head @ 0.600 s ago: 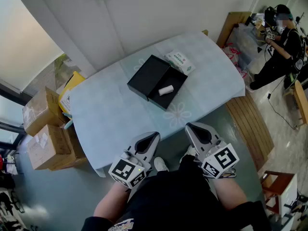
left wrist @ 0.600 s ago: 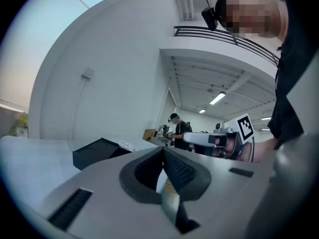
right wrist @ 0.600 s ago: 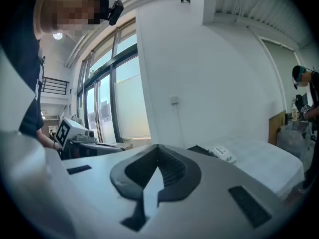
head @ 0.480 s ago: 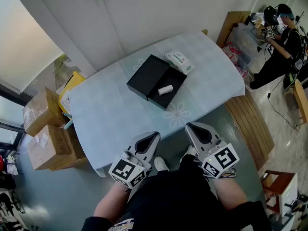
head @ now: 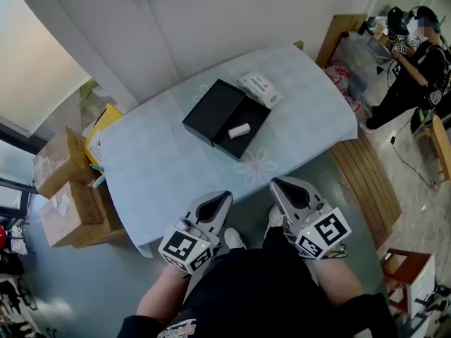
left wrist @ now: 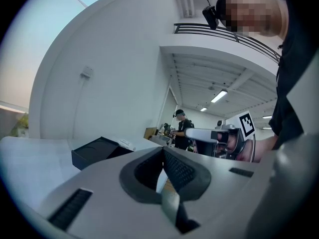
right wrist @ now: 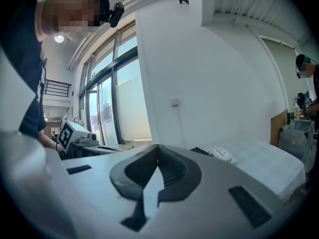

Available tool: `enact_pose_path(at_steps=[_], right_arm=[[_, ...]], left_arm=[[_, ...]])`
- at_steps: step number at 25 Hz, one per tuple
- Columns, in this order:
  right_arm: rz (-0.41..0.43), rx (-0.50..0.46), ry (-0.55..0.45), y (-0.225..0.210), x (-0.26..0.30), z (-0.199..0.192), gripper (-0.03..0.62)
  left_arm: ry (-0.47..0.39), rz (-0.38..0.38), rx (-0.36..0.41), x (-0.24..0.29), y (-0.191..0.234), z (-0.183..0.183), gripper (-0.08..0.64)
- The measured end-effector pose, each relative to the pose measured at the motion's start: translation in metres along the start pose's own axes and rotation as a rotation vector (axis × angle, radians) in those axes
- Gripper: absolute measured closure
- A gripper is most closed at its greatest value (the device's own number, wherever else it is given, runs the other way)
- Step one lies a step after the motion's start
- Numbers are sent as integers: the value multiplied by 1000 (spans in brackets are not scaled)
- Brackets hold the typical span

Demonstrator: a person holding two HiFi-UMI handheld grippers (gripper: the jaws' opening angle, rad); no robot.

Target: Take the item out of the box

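Bench: long bench (head: pixel 162 167) under a pale blue flower-print cloth, set against a white wall.
Box: open black rectangular cardboard box (head: pixel 248 116) on the far middle of the bench, its tray facing up.
Lid: flat black box lid (head: pixel 213 110) lies touching the tray's left side; cannot tell if it is hinged to it.
Item: small white cylindrical item (head: pixel 239 130) lies on its side inside the tray, near the middle, with nothing touching it.
Packet: white-and-green printed packet (head: pixel 259 88) on the cloth just behind the box, toward the wall.
Left hand-held gripper: grey left hand-held gripper (head: pixel 224 198) with its jaws together and nothing between them. It is held close to the person's body, off the bench's near edge and well apart from the box. In its own view (left wrist: pixel 163 151) the ribbed pads meet at the tip, with the box beyond on the left.
Right hand-held gripper: grey right hand-held gripper (head: pixel 276 184) also has its jaws together and empty. It sits beside the left one by the near edge, well apart from the box. Its own view (right wrist: pixel 158 148) shows the pads meeting and the packet past them on the right.
Floor, left: brown cardboard cartons (head: pixel 63 189) stacked by the bench end.
Background: a person in dark clothes (head: pixel 416 62) far right, away from the bench.
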State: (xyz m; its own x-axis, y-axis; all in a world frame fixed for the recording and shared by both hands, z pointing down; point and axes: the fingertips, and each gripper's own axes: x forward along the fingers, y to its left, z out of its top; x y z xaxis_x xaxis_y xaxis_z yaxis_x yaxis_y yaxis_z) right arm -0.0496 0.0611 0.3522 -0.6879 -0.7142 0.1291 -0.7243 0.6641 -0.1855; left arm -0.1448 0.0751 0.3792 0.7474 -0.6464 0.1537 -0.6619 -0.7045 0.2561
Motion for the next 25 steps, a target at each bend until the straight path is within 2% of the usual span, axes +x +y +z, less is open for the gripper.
enact_pose_path(at_steps=[10,25], right_arm=[[61,0,-3,-52,2,15,583],[238,16,17,-129,22,24,583]], left_arm=[[5,49,20,45,-9,9,552],[12,232,-5,121,4,4,552]])
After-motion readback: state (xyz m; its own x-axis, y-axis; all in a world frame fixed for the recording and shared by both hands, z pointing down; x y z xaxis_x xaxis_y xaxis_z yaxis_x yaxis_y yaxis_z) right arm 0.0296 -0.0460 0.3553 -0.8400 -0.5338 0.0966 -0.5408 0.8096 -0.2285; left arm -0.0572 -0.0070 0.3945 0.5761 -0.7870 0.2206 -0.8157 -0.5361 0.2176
